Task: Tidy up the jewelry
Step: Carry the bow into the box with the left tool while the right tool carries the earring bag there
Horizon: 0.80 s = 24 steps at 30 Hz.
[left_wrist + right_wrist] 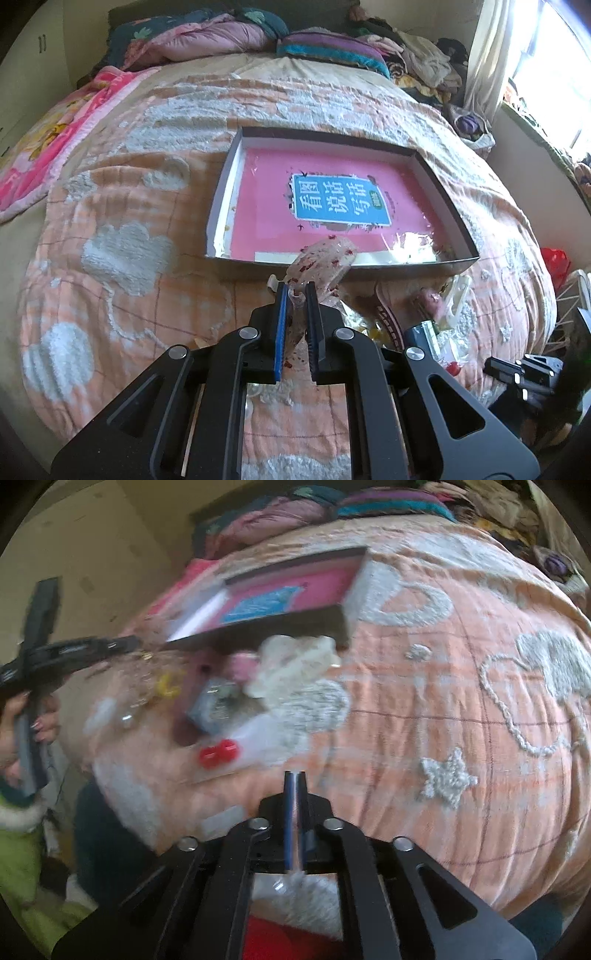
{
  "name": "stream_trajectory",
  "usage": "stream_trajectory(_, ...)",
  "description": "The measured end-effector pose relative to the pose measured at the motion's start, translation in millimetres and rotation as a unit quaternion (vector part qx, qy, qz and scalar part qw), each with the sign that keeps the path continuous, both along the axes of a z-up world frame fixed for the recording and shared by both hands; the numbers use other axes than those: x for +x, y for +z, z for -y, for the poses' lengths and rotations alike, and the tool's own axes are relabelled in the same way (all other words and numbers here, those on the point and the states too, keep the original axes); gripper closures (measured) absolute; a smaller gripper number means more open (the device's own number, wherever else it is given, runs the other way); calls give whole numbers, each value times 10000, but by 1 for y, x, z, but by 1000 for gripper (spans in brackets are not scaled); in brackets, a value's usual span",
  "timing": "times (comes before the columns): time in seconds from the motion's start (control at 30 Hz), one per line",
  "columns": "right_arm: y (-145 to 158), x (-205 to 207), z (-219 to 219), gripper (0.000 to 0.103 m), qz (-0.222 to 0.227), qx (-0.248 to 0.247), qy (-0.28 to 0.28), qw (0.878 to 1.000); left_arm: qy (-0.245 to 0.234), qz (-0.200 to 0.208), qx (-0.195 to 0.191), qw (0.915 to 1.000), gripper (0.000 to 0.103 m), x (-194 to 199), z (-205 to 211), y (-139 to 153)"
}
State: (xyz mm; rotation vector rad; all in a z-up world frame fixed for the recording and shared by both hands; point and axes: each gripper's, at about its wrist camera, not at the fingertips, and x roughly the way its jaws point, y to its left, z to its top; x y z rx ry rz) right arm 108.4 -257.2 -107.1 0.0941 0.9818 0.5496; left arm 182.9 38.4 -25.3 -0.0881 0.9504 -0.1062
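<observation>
Left claw (297, 291) pinching crinkly clear pouch (321, 258)

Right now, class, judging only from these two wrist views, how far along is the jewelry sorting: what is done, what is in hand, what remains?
Barely begun. Done: the shallow box holds only a pink book, with no jewelry visibly sorted inside. In hand: the left gripper is shut on a clear bag with red bits, at the box's near edge. Left: a heap beside the box, including a red piece, a yellow piece and a white hair claw. The right gripper looks shut, seemingly empty.

L gripper (298, 291) jaws clamped on clear pouch (321, 258), R gripper (294, 775) jaws pressed together, nothing held
</observation>
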Motion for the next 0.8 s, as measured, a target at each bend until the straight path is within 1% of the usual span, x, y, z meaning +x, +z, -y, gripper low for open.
stream_trajectory(0.03, 4, -8, -3, 42, 96, -102, 71, 9999, 4, 24, -22, 10000, 99, -1, -1, 2)
stream_trajectory(0.07, 6, -15, -7, 26, 190, -194, 124, 9996, 18, 74, -47, 10000, 99, -3, -2, 7)
stream_trajectory(0.1, 7, -22, -11, 26, 289, -312, 219, 9989, 23, 114, -54, 9999, 99, -4, -2, 10)
stream_trajectory(0.2, 4, -35, -29, 26, 354, -636, 581, 9957, 47, 259, -62, 9996, 99, -7, -4, 23)
stream_trajectory(0.3, -9, -42, -47, 28, 375, -1034, 807, 9907, 70, 335, -57, 9994, 99, -6, -6, 32)
stream_trajectory(0.33, -15, -42, -53, 32, 363, -1212, 872, 9881, 89, 365, -51, 9993, 99, -5, -7, 35)
stream_trajectory(0.37, -19, -43, -56, 52, 343, -1304, 913, 9866, 107, 401, -39, 9991, 99, -5, -9, 38)
stream_trajectory(0.4, -24, -41, -59, 64, 317, -1455, 909, 9847, 124, 430, -37, 9990, 99, -5, -10, 40)
stream_trajectory(0.47, -23, -39, -56, 63, 291, -1357, 880, 9864, 144, 490, -37, 9987, 99, -4, -12, 46)
stream_trajectory(0.6, -6, -31, -39, 63, 413, -1179, 583, 9904, 172, 606, -26, 9980, 99, 1, -15, 57)
stream_trajectory(0.7, 14, -18, -26, 63, 464, -920, 352, 9941, 170, 666, -65, 9976, 99, 7, -17, 63)
stream_trajectory(0.8, 39, -5, -18, 63, 673, -790, 161, 9945, 136, 737, -100, 9971, 99, 14, -17, 69)
